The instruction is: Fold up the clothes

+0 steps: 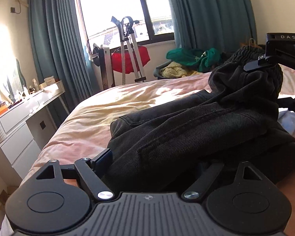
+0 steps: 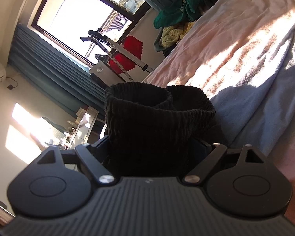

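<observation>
My left gripper [image 1: 157,169] pinches the black trousers [image 1: 196,129] at lower centre; my right gripper [image 2: 157,149] clamps their ribbed waistband [image 2: 147,106].

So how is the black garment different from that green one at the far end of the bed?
The black garment lies near, gripped by the left gripper and right gripper; the green garment lies untouched at the far end. The black one is partly flat, the green one crumpled on a heap. Both are unfolded.

Both wrist views close over bed [image 1: 92,106]
</observation>
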A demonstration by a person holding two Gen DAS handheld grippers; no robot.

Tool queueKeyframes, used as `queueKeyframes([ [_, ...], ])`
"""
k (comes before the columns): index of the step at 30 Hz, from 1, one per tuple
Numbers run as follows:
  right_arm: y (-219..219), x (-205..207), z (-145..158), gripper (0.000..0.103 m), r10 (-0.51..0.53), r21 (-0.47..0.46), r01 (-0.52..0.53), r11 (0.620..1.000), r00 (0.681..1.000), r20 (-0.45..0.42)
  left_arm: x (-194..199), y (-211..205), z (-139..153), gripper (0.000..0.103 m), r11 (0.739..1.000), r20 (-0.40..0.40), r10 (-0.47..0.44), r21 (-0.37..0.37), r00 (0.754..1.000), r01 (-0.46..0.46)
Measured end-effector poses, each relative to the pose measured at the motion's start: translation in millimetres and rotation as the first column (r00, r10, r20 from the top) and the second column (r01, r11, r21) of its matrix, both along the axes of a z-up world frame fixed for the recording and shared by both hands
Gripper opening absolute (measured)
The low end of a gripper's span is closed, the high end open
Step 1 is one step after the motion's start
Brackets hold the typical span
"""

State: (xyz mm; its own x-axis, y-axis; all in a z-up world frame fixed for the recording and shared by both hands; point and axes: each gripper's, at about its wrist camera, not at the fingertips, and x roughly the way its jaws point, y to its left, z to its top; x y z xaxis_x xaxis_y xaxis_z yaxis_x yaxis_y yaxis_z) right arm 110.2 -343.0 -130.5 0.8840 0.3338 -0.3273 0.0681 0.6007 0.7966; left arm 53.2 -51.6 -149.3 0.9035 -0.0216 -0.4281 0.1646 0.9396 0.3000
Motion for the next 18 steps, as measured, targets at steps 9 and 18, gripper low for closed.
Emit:
queueKeyframes([
  [9,32,1,21,0.089,0.037,-0.199,-0.036,0.979,0.999,0.005,-8,0,2,0.074,0.997,0.013,0.06,-0.043,0.998,-0.06],
  [18,-6,-3,-7,0.076,-0.043,-0.016,0.042,0.999,0.998,-0.037,-9,1,4,0.074,0.997,0.014,0.063,-0.043,0.998,-0.063],
])
